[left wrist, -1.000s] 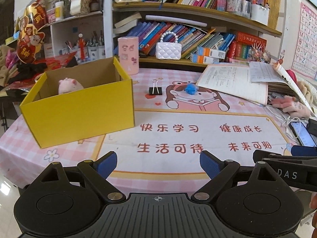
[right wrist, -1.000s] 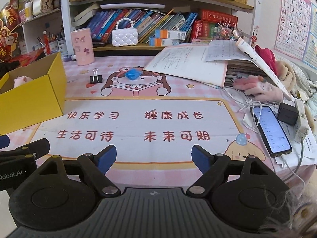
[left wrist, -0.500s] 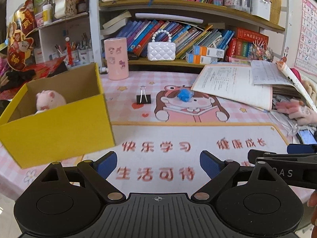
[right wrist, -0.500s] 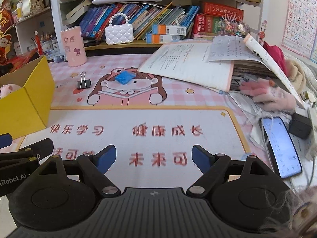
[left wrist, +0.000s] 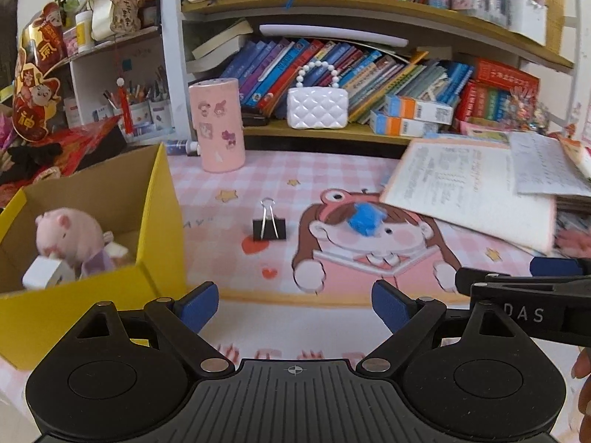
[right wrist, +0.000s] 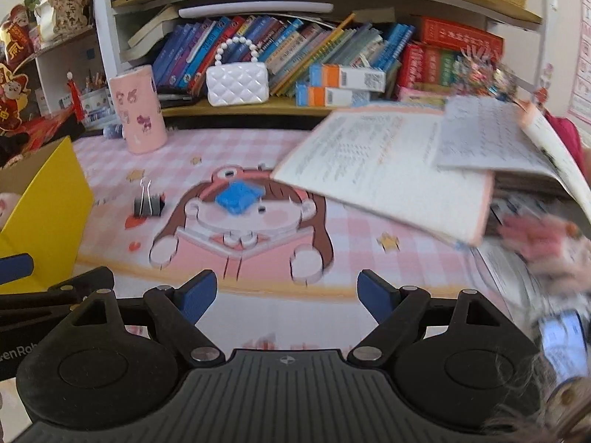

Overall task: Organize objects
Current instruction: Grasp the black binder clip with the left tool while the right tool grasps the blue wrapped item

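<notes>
A black binder clip (left wrist: 269,226) (right wrist: 148,203) stands on the pink desk mat, with a small blue block (left wrist: 365,219) (right wrist: 239,197) to its right on the cartoon face. A yellow cardboard box (left wrist: 159,221) (right wrist: 55,199) at the left holds a pink plush pig (left wrist: 68,234). My left gripper (left wrist: 294,304) is open over the mat, nearer than the clip, with nothing between its fingers. My right gripper (right wrist: 286,293) is open too, short of the blue block, and holds nothing.
A pink tumbler (left wrist: 218,125) and a white quilted purse (left wrist: 317,107) stand at the back by the bookshelf. Open workbooks (right wrist: 399,170) cover the right side, with a pink glove (right wrist: 535,236) and a phone (right wrist: 565,343) beyond. The right gripper's finger (left wrist: 554,267) shows in the left view.
Both grippers have moved forward over the mat toward the clip and the blue block, which now look larger. The jaws of both stay as wide as before.
</notes>
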Motion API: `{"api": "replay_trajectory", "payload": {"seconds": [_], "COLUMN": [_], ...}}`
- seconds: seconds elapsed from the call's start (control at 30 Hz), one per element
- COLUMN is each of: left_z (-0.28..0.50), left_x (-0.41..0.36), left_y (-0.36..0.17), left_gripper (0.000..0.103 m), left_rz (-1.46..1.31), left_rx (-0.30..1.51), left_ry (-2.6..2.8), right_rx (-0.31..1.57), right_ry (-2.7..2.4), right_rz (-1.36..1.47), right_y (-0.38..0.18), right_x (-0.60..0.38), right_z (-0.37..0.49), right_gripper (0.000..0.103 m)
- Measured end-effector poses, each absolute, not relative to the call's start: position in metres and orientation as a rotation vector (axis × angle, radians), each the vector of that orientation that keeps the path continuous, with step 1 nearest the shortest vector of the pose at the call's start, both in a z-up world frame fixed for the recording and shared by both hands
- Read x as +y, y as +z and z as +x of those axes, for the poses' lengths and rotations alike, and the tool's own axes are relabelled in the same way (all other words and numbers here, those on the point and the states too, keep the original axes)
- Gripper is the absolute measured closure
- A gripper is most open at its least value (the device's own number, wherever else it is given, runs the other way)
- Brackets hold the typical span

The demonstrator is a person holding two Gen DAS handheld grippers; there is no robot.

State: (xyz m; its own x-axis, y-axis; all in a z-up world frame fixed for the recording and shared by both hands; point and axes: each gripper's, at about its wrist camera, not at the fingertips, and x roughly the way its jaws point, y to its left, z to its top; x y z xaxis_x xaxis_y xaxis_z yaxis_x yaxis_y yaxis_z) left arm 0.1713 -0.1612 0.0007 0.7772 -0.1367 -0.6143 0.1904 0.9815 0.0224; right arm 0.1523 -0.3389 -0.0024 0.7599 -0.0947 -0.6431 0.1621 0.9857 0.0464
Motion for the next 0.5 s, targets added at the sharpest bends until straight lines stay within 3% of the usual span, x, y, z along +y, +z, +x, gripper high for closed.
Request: {"api": "replay_trajectory", "payload": {"seconds": [0.5], "left_z": [0.279], "left_x": [-0.172], "left_y": [-0.029], "left_gripper": [0.027], "left_rz": [-0.005], "left_rx": [0.763], "left_ry": [-0.025], "right_rx": [0.663], "right_ry": [0.075], "right_rz": [0.033], "right_y": [-0.026], "right_x": [-0.359], "right_z": [0.266], "right_gripper": [0.028]}}
